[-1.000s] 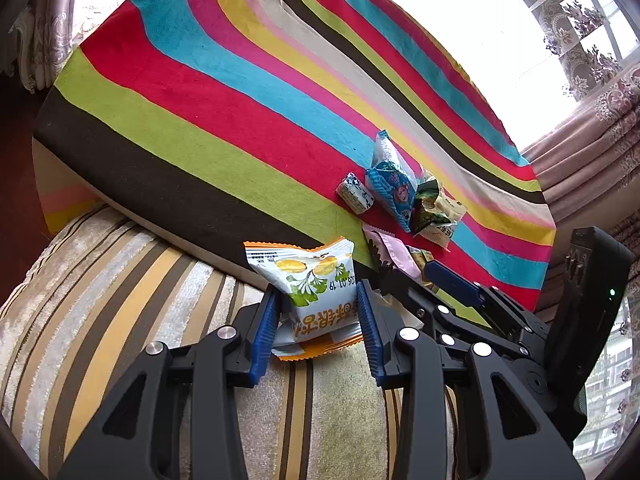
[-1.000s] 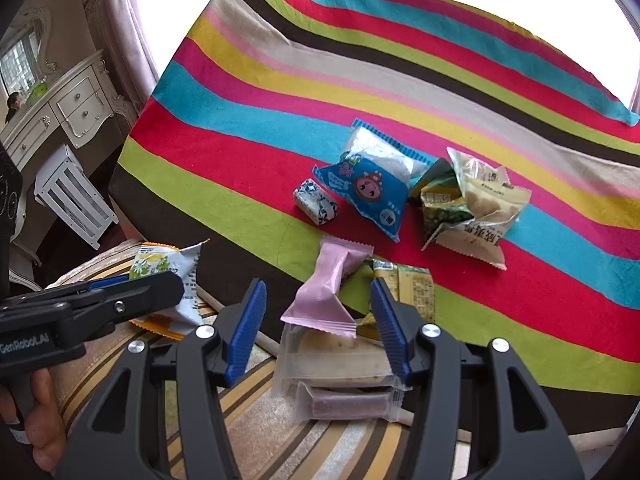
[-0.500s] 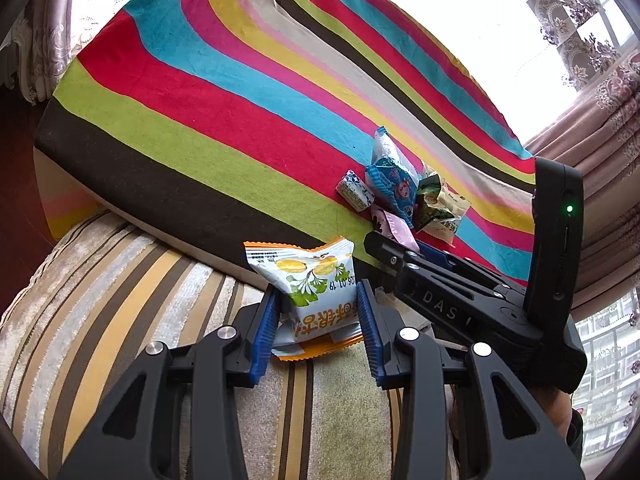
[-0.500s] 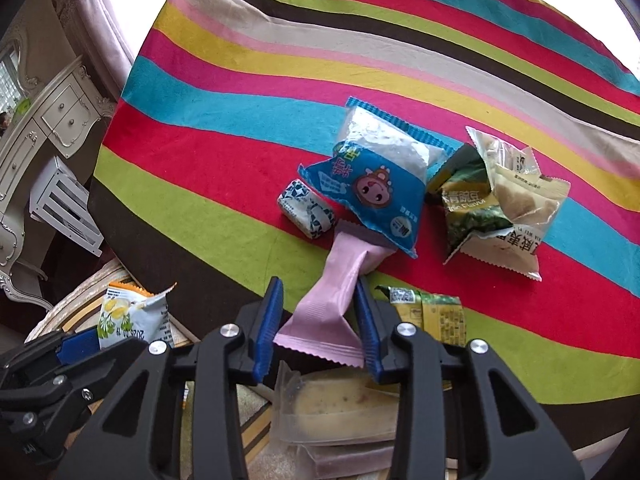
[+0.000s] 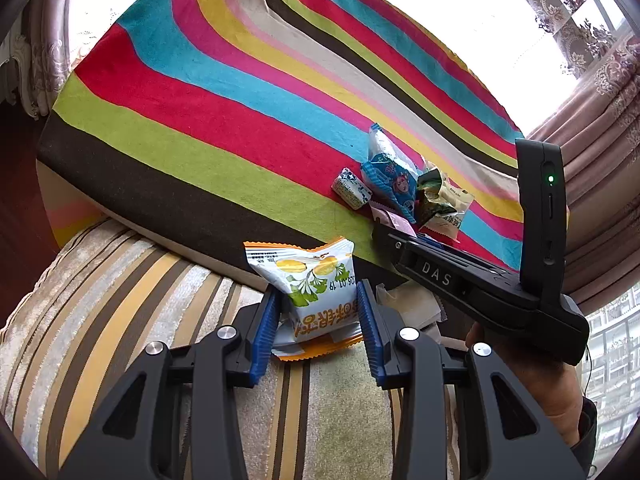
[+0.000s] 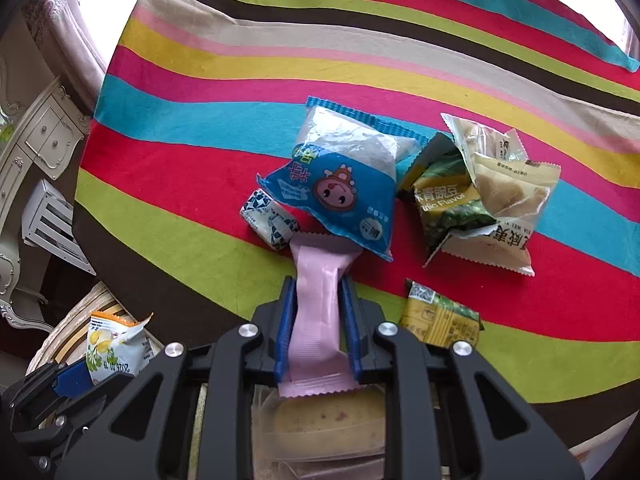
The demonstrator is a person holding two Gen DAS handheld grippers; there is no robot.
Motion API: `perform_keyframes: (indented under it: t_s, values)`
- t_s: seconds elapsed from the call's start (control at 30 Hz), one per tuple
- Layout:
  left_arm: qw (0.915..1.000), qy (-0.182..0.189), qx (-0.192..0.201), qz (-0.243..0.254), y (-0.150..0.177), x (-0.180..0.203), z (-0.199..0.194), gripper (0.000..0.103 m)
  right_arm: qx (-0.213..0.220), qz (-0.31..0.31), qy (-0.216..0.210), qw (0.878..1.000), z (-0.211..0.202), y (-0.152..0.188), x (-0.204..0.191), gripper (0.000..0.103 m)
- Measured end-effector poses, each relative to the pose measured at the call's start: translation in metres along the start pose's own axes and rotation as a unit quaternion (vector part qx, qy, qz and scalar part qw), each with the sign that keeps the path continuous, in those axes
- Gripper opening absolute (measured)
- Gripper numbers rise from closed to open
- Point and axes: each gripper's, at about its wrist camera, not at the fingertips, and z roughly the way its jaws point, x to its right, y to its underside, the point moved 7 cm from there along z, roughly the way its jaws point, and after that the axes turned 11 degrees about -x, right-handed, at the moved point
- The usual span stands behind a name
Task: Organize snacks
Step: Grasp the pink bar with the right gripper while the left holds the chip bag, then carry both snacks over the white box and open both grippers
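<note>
Between the blue pads of your right gripper (image 6: 316, 320): one long pink foil-wrapped snack bar (image 6: 318, 300). The jaws have just been closing and now press its two long sides. Its long axis runs straight away from you, in line with the fingers. Near end: sticks out behind the pads, over the clear packets at the table's near edge. Far end: tucked under the lower corner of the blue-and-clear plastic pouch with a cartoon face (image 6: 340, 184), and just beside the small blue-and-white wrapped cube (image 6: 270, 220) on its left. Judgement: a straight pull toward you should slide the bar out; a plain lift may tip the pouch.

In your left gripper (image 5: 318, 316): one white snack packet with orange edges and a lemon print (image 5: 310, 292), pinched by the sides over the striped velvet cushion (image 5: 120, 320), near left, well apart from the pile. The right hand is the nearer to the pile.

Also on the striped tablecloth (image 6: 240, 128):
- green pea packet (image 6: 448, 208), right of the pouch, partly under a beige packet (image 6: 508, 200);
- yellow-green sachet (image 6: 440, 320), just right of the right gripper.

Hard to make out:
- how much of the bar's far end the pouch covers;
- clear packets (image 6: 320, 424) beneath the right gripper, mostly hidden by its frame;
- no box or tray for sorting is in view.
</note>
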Motion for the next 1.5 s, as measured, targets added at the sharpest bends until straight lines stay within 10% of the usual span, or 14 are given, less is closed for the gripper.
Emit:
perform_keyframes:
  t_s: [0.97,1.5]
  values:
    - [0.9918,-0.023,-0.003,0.126,0.042,0.118,0.018,0.036,0.126,0.118,-0.029,0.985,-0.113,0.110,0.115,0.022]
    - [0.9591,0.037,-0.080,0.269,0.113,0.242,0.062,0.036,0.119,0.241,0.026,0.963,-0.129,0.235,0.244,0.022]
